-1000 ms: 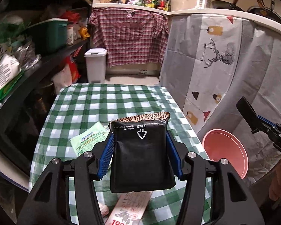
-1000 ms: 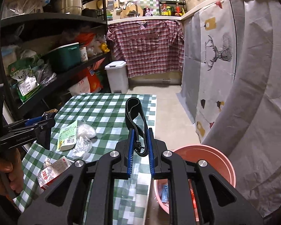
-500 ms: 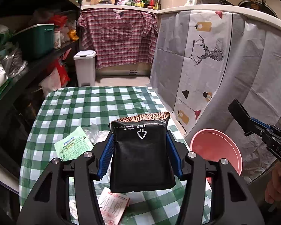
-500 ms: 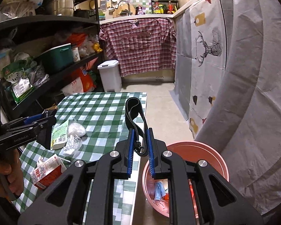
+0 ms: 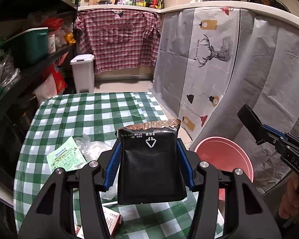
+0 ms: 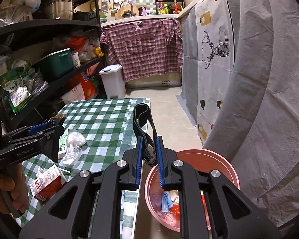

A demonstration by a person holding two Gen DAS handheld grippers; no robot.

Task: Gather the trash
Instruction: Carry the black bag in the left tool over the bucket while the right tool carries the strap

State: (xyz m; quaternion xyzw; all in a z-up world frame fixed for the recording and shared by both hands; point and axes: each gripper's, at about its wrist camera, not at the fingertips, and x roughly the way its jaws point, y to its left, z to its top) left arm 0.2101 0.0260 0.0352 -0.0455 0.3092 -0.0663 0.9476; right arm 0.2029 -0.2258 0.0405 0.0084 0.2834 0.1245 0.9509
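Note:
My left gripper [image 5: 149,164] is shut on a black foil pouch [image 5: 150,163], held upright above the green checked table [image 5: 89,115]. My right gripper [image 6: 149,153] is shut on a black strap loop [image 6: 144,117] that sticks up between its blue pads, above the near rim of the pink bucket [image 6: 205,155]. That pink bucket [image 5: 225,155] stands on the floor right of the table, with trash inside. On the table lie a green leaflet [image 5: 66,157], a crumpled clear plastic bag [image 6: 74,141] and a red and white carton [image 6: 46,183].
Dark shelves [image 6: 49,45] packed with bags and a green box line the left side. A white pedal bin [image 6: 112,81] stands beyond the table. Grey printed sheeting [image 5: 219,69] hangs along the right. A hand [image 6: 8,187] grips the left tool.
My left gripper has carried the pouch to the right, nearer the bucket. The right gripper with the strap has shifted slightly, so the bucket lies more fully below it.

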